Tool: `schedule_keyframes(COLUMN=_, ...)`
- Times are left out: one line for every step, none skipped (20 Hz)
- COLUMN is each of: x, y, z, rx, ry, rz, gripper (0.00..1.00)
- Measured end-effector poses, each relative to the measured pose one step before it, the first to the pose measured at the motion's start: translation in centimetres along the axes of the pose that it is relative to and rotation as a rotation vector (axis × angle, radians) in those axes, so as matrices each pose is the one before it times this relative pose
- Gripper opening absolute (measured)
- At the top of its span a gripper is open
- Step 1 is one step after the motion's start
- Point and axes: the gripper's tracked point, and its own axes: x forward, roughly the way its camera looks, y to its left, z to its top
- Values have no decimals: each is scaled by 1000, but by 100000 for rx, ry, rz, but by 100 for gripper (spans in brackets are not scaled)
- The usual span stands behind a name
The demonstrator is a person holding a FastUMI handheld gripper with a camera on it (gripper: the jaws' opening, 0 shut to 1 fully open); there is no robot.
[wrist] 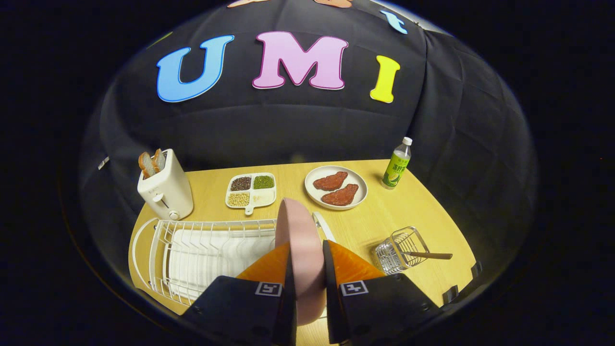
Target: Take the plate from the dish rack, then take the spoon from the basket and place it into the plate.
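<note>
A pink plate (299,230) stands on edge between my two fingers, and my gripper (307,250) is shut on it. It is held at the right end of the white wire dish rack (202,250), whose slots hold nothing else. To the right of the fingers a small wire basket (401,250) stands on the wooden table (384,216), with a brown wooden spoon (430,255) leaning out of it to the right.
Beyond the rack stand a white toaster (166,190) with bread slices, a white divided tray (251,191) of beans and grains, a white plate (336,187) with two red meat pieces, and a green-labelled bottle (397,166) at the far right.
</note>
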Motion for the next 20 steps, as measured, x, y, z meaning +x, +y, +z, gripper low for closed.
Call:
schedule_keyframes(x=-179, y=72, z=16, rx=-895, ry=-358, rz=-653, gripper=29)
schedule_keyframes(x=-99, y=116, z=-42, rx=-864, ry=-436, rz=-202, gripper=29)
schedule_keyframes(x=-140, y=-44, z=-96, rx=-479, ry=34, rz=-823, gripper=29)
schedule_keyframes(x=-41, y=-154, z=-53, rx=396, ry=156, rz=-997, gripper=29)
schedule_keyframes(x=-66, y=-94, z=63, rx=161, ry=-65, rz=-1453, gripper=29)
schedule_keyframes(x=-24, y=-16, z=204, rx=-720, ry=-486, rz=-1456, gripper=29)
schedule_keyframes(x=-177, y=-77, z=689, rx=-1653, ry=-2347, rz=-1955, gripper=29)
schedule_keyframes(x=-49, y=285, z=884, rx=-3322, ry=-3278, rz=-1125, gripper=29)
schedule_keyframes(x=-133, y=298, z=970, rx=-4762, ry=-4360, rz=-712, gripper=29)
schedule_keyframes(x=-567, y=629, z=1000, rx=-2937, ry=-3866, rz=1374, gripper=29)
schedule_keyframes(x=-269, y=844, z=570, rx=-347, ry=-2046, rz=2680, gripper=29)
schedule_keyframes(x=-27, y=643, z=258, rx=487, ry=-828, rz=2687, gripper=25)
schedule_keyframes(x=126, y=203, z=-326, rx=147, ry=832, rz=1500, gripper=24)
schedule_keyframes(x=229, y=128, z=-998, rx=133, ry=3158, rz=1774, gripper=18)
schedule_keyframes(x=235, y=350, z=-831, rx=1577, ry=2529, rz=3390, gripper=17)
schedule_keyframes(x=70, y=665, z=-648, rx=2689, ry=2683, rz=3704, gripper=15)
schedule_keyframes(x=-168, y=-305, z=-775, rx=1466, ry=2720, rz=277, gripper=16)
schedule_keyframes(x=1407, y=104, z=-832, rx=3374, ry=1361, rz=3800, gripper=14)
schedule_keyframes(x=-704, y=551, z=-403, rx=2154, ry=1957, rz=2941, gripper=14)
schedule_keyframes(x=506, y=-353, z=-388, rx=1083, ry=929, rz=657, gripper=13)
